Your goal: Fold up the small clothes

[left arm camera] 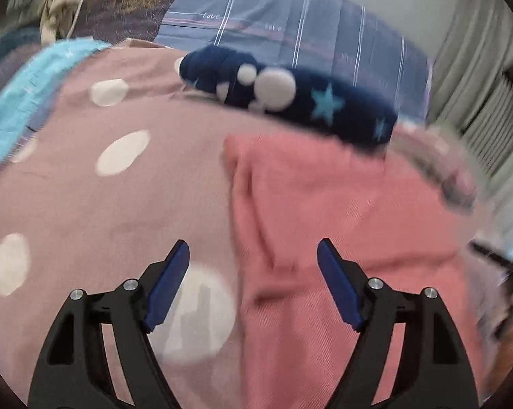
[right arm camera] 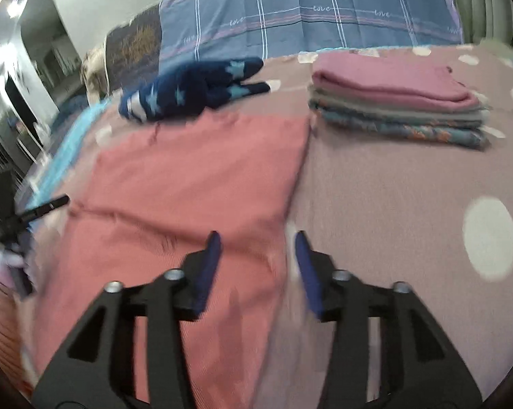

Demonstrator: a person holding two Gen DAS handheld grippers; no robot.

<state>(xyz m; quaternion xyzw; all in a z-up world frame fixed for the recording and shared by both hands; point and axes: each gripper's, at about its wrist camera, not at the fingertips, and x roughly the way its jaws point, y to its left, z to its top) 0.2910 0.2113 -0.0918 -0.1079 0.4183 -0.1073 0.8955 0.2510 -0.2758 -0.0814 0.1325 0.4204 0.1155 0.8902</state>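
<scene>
My left gripper (left arm camera: 253,255) stands wide open over the bedspread (left arm camera: 86,187), nothing between its pads; it straddles the left edge of the pink cloth (left arm camera: 341,204), which runs up toward 12 o'clock from the jaws. My right gripper (right arm camera: 256,245) is partly open and also empty, its jaws either side of the cloth's right edge (right arm camera: 290,184). In the right view the cloth (right arm camera: 195,177) lies flat with a crease across it near the jaws, so I judge a fold is laid and both tools have let go so that it rests undisturbed. The stack (right arm camera: 392,102) of folded pieces sits at 1 o'clock, well apart, kept clear of the working space. The navy starred garment (right arm camera: 195,88) lies bunched at 11 o'clock, just beyond the cloth's far edge, seemingly waiting its turn.
</scene>
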